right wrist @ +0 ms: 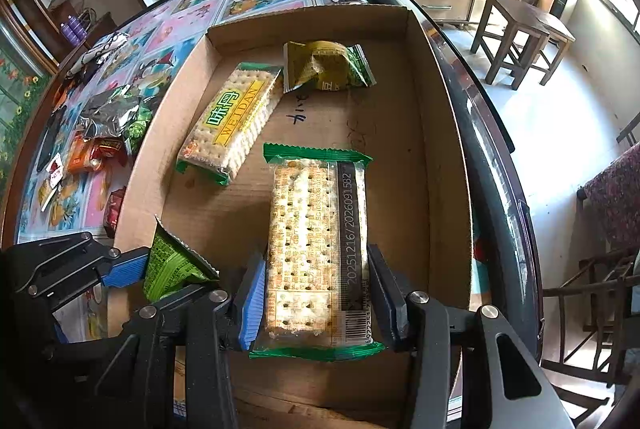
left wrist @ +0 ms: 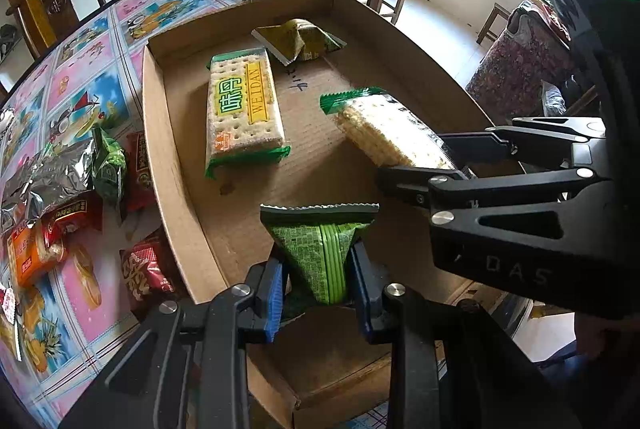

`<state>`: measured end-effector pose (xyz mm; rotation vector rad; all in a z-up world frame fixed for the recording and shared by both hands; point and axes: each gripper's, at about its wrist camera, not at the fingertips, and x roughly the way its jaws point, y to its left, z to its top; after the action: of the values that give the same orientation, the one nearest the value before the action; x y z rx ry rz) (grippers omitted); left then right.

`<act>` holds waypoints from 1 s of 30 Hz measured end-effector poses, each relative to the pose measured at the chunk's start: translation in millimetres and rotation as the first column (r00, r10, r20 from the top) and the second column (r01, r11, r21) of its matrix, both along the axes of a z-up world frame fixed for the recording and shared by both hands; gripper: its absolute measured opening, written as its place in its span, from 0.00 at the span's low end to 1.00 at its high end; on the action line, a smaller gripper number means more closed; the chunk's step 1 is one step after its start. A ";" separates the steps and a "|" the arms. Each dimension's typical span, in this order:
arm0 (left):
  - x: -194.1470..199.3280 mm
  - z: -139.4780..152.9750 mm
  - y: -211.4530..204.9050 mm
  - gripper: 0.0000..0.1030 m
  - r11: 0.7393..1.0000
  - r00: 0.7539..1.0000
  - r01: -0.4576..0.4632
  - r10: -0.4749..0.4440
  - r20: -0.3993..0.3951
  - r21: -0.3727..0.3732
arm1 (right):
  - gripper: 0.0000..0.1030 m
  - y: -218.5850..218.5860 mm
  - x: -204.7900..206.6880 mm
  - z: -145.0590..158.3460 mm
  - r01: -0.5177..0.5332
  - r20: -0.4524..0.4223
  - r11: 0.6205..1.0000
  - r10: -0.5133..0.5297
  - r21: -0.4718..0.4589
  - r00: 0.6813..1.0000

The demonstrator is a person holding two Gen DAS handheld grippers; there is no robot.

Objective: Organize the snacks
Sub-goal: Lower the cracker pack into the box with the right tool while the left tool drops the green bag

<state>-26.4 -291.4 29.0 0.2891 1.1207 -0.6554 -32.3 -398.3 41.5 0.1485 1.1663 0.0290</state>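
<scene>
Here both jaws clamp snacks: left gripper [left wrist: 318, 289] green pouch [left wrist: 324, 253], right gripper [right wrist: 316, 293] cracker pack [right wrist: 318, 245].

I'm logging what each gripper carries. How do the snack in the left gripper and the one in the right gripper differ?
The green snack packet in the left gripper is small, opaque and puffy; the cracker pack in the right gripper is long, flat and clear, its crackers showing. The packet's print is green; the pack shows a date code and barcode. Both are held over the cardboard box.

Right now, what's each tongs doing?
Left tongs: shut on bright green foil snack packet.
Right tongs: shut on clear green-edged cracker pack.
</scene>
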 end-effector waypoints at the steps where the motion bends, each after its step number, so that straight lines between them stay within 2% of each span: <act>1: -0.6 0.2 -0.3 0.27 1.000 1.000 0.004 -0.004 0.005 0.000 | 0.48 0.5 0.0 0.0 0.000 0.000 1.000 0.000 -0.002 1.000; 17: -0.9 1.7 -1.3 0.29 1.000 1.000 0.015 -0.015 0.012 0.006 | 0.49 1.9 -2.1 0.0 0.006 -0.006 1.000 -0.006 -0.010 1.000; 20: -2.5 4.7 -1.2 0.34 1.000 0.999 0.017 -0.018 0.027 0.003 | 0.49 1.7 -3.6 1.1 0.008 -0.003 1.000 -0.008 -0.011 1.000; 24: -5.5 9.2 -2.5 0.37 1.000 0.999 0.027 -0.027 0.045 0.001 | 0.50 0.6 -5.6 4.3 0.018 0.005 1.000 -0.018 -0.011 1.000; 27: -8.3 13.1 -1.6 0.44 0.999 0.997 0.032 -0.032 0.066 -0.001 | 0.50 -0.6 -7.3 8.6 0.029 0.020 0.999 -0.029 -0.015 0.999; 30: -11.3 19.4 2.7 0.45 0.999 0.995 0.035 -0.034 0.093 -0.013 | 0.51 -2.2 -8.9 11.7 0.047 0.032 0.999 -0.046 -0.010 0.998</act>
<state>-37.7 -288.7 48.5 0.3236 1.0237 -0.6739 -41.3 -400.5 53.2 0.1651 1.1306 -0.0157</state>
